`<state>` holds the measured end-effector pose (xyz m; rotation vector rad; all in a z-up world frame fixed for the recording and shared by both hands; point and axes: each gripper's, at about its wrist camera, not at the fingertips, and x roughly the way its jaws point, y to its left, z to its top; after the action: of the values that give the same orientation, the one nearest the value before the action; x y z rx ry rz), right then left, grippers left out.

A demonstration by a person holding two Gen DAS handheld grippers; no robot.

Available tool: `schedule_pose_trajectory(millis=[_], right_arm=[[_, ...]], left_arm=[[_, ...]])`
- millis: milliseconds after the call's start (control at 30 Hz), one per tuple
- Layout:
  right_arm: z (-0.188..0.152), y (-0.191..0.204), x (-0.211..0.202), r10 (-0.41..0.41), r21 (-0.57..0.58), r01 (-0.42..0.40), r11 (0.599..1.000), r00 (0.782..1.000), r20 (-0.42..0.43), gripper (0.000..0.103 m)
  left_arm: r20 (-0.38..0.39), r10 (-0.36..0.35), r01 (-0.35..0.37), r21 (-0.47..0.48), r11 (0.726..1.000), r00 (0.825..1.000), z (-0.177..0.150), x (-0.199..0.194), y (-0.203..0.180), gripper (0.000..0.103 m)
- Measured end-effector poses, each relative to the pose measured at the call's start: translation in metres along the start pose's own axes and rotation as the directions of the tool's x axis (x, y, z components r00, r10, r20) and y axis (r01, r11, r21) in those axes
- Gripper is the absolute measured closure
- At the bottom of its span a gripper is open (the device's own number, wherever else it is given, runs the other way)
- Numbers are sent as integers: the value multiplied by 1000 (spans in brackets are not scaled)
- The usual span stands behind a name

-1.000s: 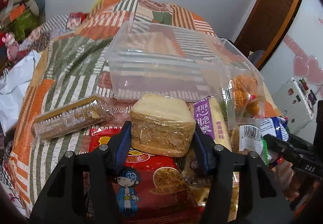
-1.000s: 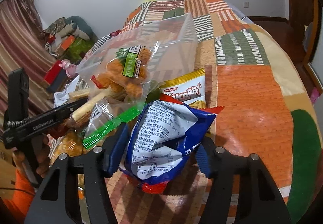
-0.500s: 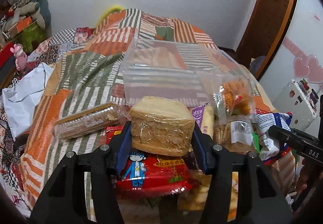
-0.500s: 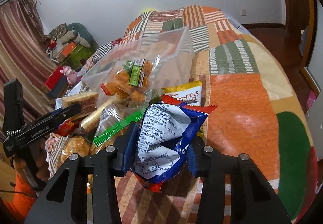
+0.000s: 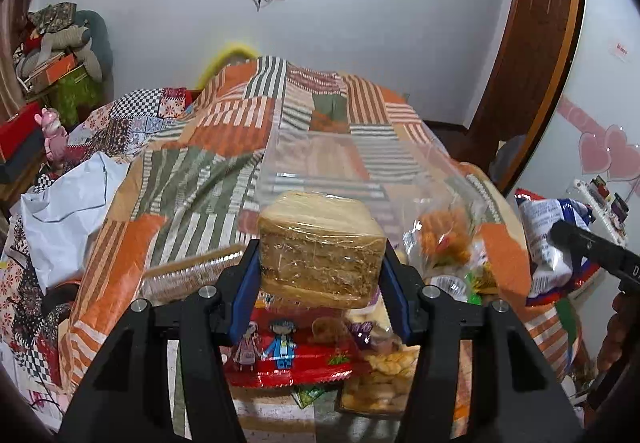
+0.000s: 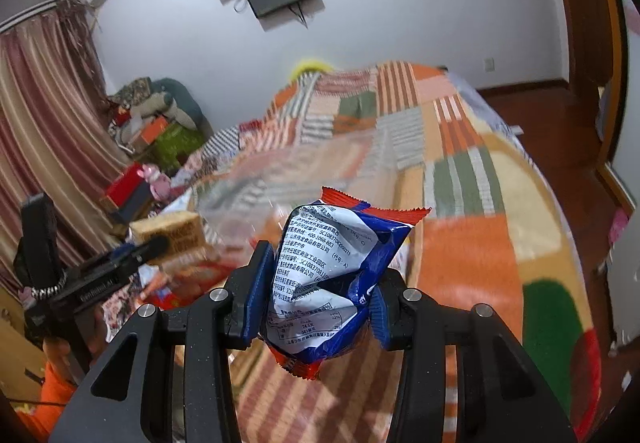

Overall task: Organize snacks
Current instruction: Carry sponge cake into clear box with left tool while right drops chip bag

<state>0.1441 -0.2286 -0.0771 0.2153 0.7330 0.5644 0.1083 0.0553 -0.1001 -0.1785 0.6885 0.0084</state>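
So far nothing has gone into the clear plastic bin (image 5: 352,159), which sits on the patchwork bedspread (image 5: 188,179) toward the middle of the bed and looks empty, so the sorting is at its start. The left gripper (image 5: 322,275) is clamped on a wrapped block of layered wafer cake (image 5: 322,243), held in the air in front of the bin's near wall. The right gripper (image 6: 316,297) is clenched on a crumpled blue-and-white snack bag (image 6: 332,271), also off the bed. Left near the bed's near edge: a red cartoon-printed packet (image 5: 288,359), a clear sleeve of biscuits (image 5: 188,271), a bag of orange fried snacks (image 5: 442,239) and a pack of pale puffed pieces (image 5: 384,379). By my reading both held items go into the bin next, then the rest.

Compared with a second ago, both packs have been lifted: the cake then sat low among the pile and the blue bag rested on the bedspread with the right jaws loosely around it. They have since squeezed it tight. Both cameras now tip up toward the wall and television.
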Motion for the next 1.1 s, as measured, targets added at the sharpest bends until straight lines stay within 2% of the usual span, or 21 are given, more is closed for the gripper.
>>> schedule_pose_trajectory(millis=[233, 500, 867, 1100], right_arm=[[22, 13, 3, 13, -50, -10, 999, 997, 70, 63], [41, 15, 19, 19, -64, -12, 998, 995, 102, 63], [60, 6, 49, -9, -60, 14, 998, 997, 76, 63], [67, 3, 74, -29, -68, 31, 997, 999, 24, 63]], left_arm=[[42, -4, 4, 10, 1000, 999, 23, -6, -2, 48], [69, -4, 2, 32, 999, 998, 47, 0, -6, 48], [31, 0, -2, 62, 998, 1000, 70, 36, -9, 48], [-35, 5, -2, 74, 997, 999, 76, 71, -9, 48]])
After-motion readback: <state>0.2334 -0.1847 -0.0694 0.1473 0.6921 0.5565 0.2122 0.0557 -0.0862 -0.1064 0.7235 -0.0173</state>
